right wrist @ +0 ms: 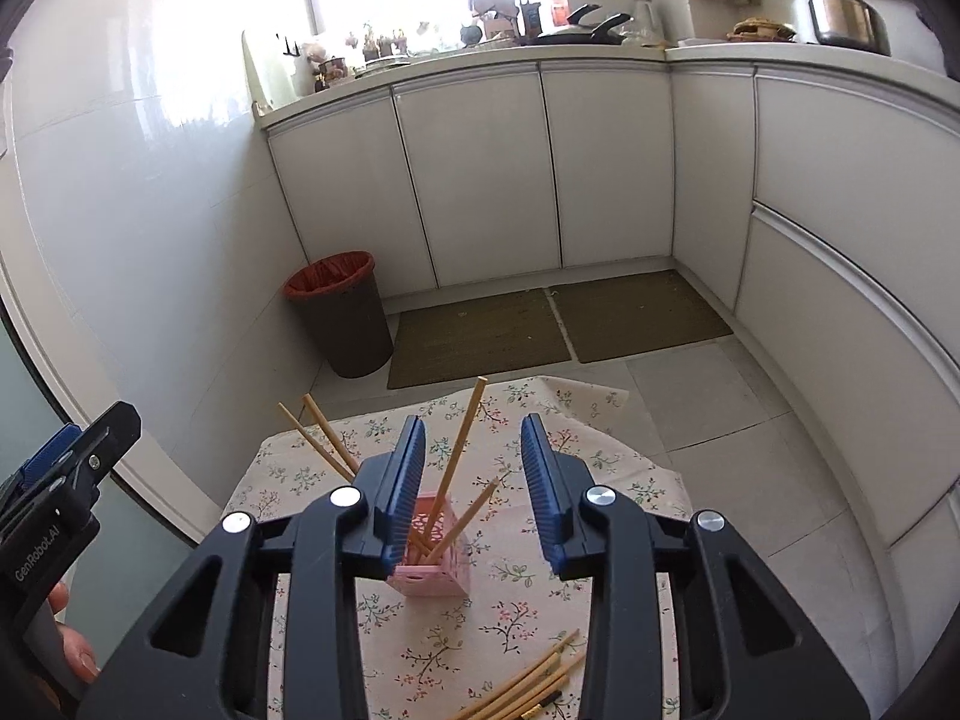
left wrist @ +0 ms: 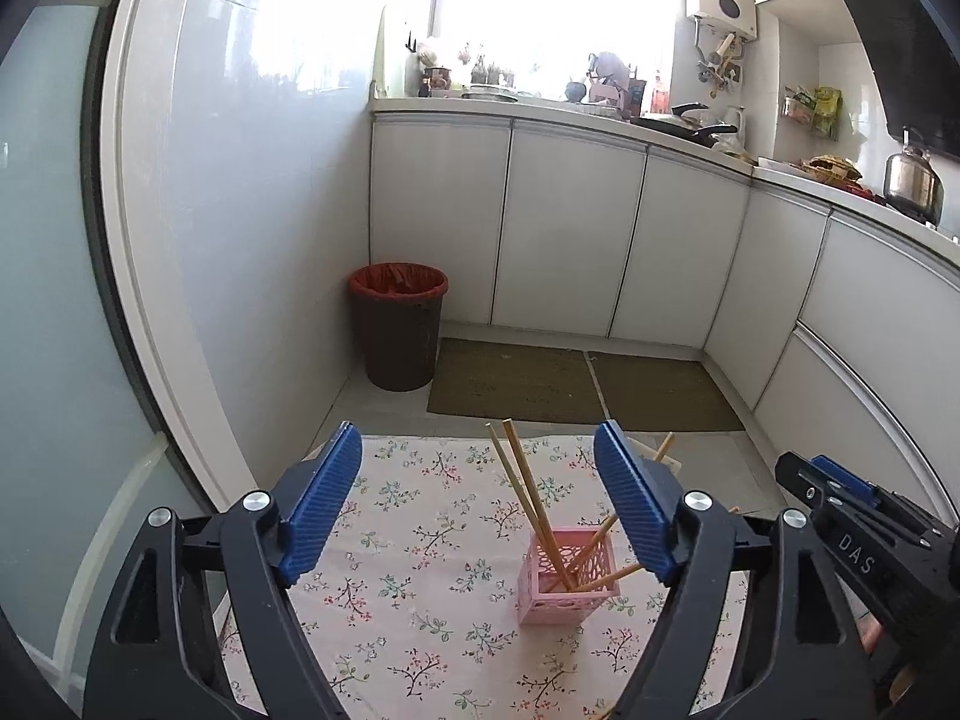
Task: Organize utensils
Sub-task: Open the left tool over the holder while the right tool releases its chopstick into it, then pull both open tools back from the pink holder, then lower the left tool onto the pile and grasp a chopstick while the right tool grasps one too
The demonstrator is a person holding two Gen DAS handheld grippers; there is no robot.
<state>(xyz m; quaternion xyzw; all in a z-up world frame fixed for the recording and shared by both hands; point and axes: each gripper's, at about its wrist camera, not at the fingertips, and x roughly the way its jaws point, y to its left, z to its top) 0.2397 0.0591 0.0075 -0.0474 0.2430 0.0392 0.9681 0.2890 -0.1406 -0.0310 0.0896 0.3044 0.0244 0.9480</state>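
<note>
A pink lattice holder stands on a floral tablecloth. Several wooden chopsticks lean in it. More chopsticks lie loose on the cloth near the front edge. My left gripper hovers above and behind the holder, wide open and holding nothing. My right gripper hangs over the holder, partly open. One leaning chopstick shows in the gap between its blue pads, and neither pad touches it. Each gripper appears at the edge of the other's view, the right gripper and the left gripper.
A dark bin with a red liner stands on the floor beyond the table, beside two brown mats. White cabinets line the back and right. A person's hand grips the left tool.
</note>
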